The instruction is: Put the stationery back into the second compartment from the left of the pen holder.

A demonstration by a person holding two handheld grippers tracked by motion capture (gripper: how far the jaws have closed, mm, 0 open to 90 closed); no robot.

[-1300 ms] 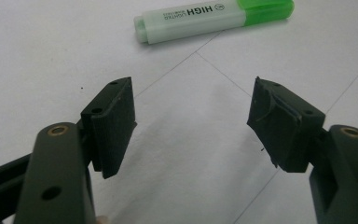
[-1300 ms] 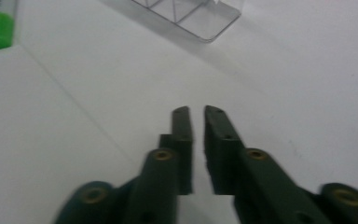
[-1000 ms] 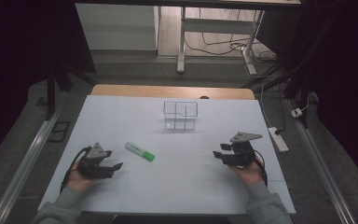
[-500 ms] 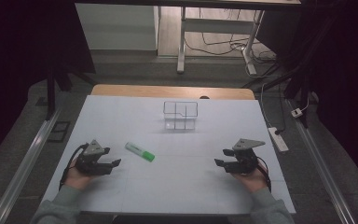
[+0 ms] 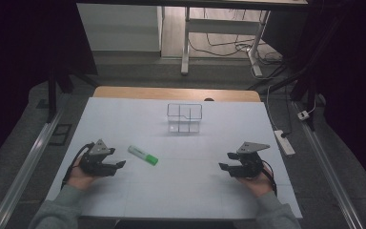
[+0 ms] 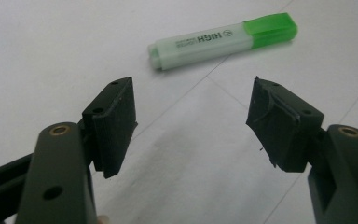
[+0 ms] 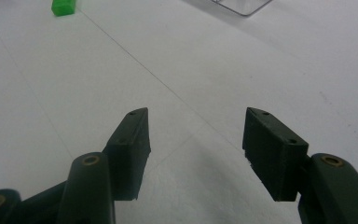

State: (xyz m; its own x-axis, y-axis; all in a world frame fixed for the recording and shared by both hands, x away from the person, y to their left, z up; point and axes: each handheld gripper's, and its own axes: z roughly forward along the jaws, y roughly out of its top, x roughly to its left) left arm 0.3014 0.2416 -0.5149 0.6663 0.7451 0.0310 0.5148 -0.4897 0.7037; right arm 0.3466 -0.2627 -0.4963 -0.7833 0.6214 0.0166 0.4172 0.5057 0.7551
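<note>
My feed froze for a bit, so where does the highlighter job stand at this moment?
Nothing looks done yet: the green highlighter lies flat on the white table, capped and untouched. In hand: the left gripper sits beside it, open and pointed at it. The right gripper is open and empty. Left, probably: gripping the highlighter and carrying it, perhaps to the clear organizer, which looks empty.

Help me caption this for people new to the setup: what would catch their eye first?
The green-capped highlighter stands out first, lying alone on the white table just ahead of the open left gripper. Farther back at the middle sits a clear compartment box. The right gripper rests open and holds nothing at the near right.
</note>
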